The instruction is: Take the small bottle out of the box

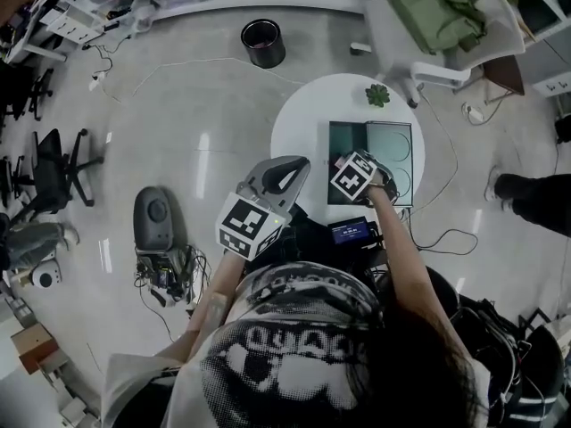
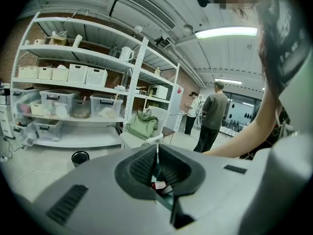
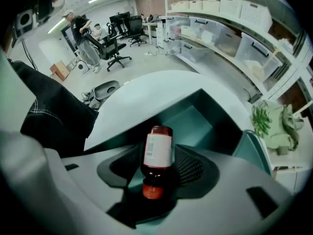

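A small brown bottle with a white label and a red cap lies between the pads of my right gripper, cap end toward the camera. The jaws stand wide and a thin gap shows on each side of the bottle, so the pads do not press on it. Behind it the teal box lies open on the white round table. In the head view my right gripper hangs over the box. My left gripper is off the table's left edge, its ribbed pads closed together with nothing held.
The box's lid lies flat to the right. A small green plant stands at the table's far edge. On the floor are a black bin, a chair with a green bag, a grey device and cables. Two people stand beyond.
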